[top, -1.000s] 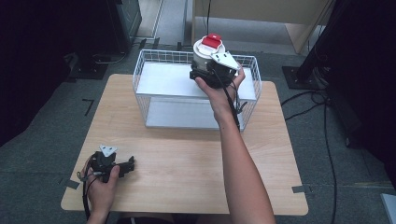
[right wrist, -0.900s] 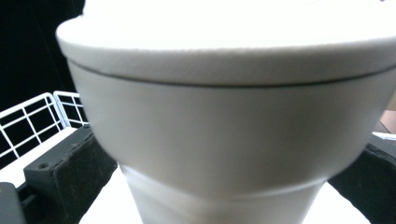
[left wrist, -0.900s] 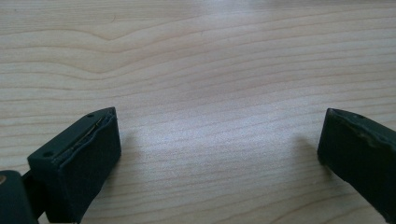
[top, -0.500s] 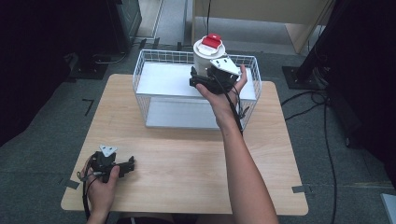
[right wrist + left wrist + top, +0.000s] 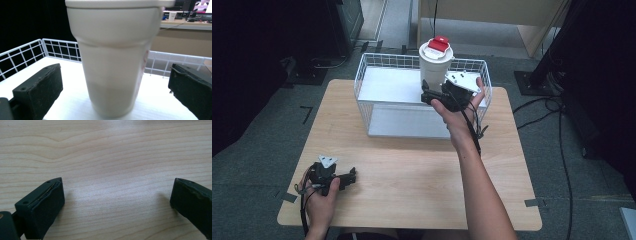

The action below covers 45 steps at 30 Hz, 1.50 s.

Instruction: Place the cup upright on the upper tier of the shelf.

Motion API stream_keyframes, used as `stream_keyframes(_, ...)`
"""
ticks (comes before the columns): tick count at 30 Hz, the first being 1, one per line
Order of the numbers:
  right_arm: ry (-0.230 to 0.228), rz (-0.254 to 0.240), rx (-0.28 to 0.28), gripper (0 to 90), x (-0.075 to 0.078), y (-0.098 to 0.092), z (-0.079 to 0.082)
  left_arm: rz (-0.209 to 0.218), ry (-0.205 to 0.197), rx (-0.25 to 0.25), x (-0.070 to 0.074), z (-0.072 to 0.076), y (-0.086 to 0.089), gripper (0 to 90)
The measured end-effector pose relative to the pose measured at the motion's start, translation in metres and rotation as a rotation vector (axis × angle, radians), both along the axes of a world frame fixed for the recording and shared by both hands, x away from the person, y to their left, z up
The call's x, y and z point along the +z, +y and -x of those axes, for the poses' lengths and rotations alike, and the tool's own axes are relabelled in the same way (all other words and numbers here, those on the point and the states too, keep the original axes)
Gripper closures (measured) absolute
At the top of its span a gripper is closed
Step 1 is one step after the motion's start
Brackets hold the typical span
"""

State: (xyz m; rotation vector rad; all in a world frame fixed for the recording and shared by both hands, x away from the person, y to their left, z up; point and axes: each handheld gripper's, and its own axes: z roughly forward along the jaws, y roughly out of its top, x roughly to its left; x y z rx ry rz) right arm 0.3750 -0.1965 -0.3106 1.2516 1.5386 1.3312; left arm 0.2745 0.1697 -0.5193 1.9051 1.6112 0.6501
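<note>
Here the wooden bench [image 5: 412, 175] takes up most of the high view, its long axis running left to right, with dark floor and cables around it. At its far middle sits a white wire basket [image 5: 377, 67], a rectangular tray with grid walls and a white floor, its long side also running left to right. Standing in the basket's far right part is a tall white cup [image 5: 435, 67], upright with its long axis vertical, wider at the top and closed by a white lid that carries a red tab [image 5: 441, 43]; in the right gripper view the cup [image 5: 112, 62] rests on the basket's white floor, with the wire wall [image 5: 60, 48] behind it. The person's right forearm reaches from the near edge up to the basket, and the right gripper [image 5: 432, 96] points left and far toward the cup's lower body. In its own view its fingers [image 5: 37, 87] stand wide apart on either side of the cup, with clear gaps to the cup wall, so they hold nothing. At the near left corner of the bench the left gripper [image 5: 352, 176] lies low in the left hand [image 5: 319, 192], pointing right. Its fingers [image 5: 42, 202] are spread wide over bare wood, empty.
</note>
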Motion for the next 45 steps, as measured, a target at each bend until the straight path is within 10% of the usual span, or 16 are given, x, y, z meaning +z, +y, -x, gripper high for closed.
stream_keyframes(30, 0.004, 0.055, -0.047, 0.0, -0.053, -0.062, 0.081, 0.000, 0.002, -0.001, 0.000, 0.000, 0.000, 0.0)
stream_keyframes(45, 0.082, 0.071, -0.120, 0.0, -0.100, -0.106, 0.106, -0.002, 0.002, -0.001, 0.000, 0.000, 0.000, 0.0)
